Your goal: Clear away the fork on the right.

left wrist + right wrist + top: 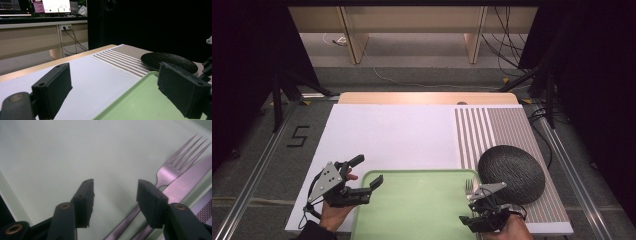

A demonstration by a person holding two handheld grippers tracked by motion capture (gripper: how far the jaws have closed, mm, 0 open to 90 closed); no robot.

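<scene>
A light green tray (pixel 412 200) lies at the table's near edge. On its right side a metal fork (pixel 175 167) and a knife (pixel 185 182) lie side by side, and the fork's tines (pixel 469 187) point away from me. My right gripper (pixel 115 187) hovers low over the tray just left of the cutlery, open; the fork's handle runs along the tray under the gap and the pads do not touch it. In the high view the right gripper (pixel 479 202) is at the tray's near right corner. My left gripper (pixel 368 170) is open and empty over the tray's far left corner (pixel 140 100).
A black textured dish (pixel 511 172) rests on a striped placemat (pixel 507 130) just right of the tray, close to my right gripper. A white board (pixel 387 135) covers the table beyond the tray. Desks and cables stand behind the table.
</scene>
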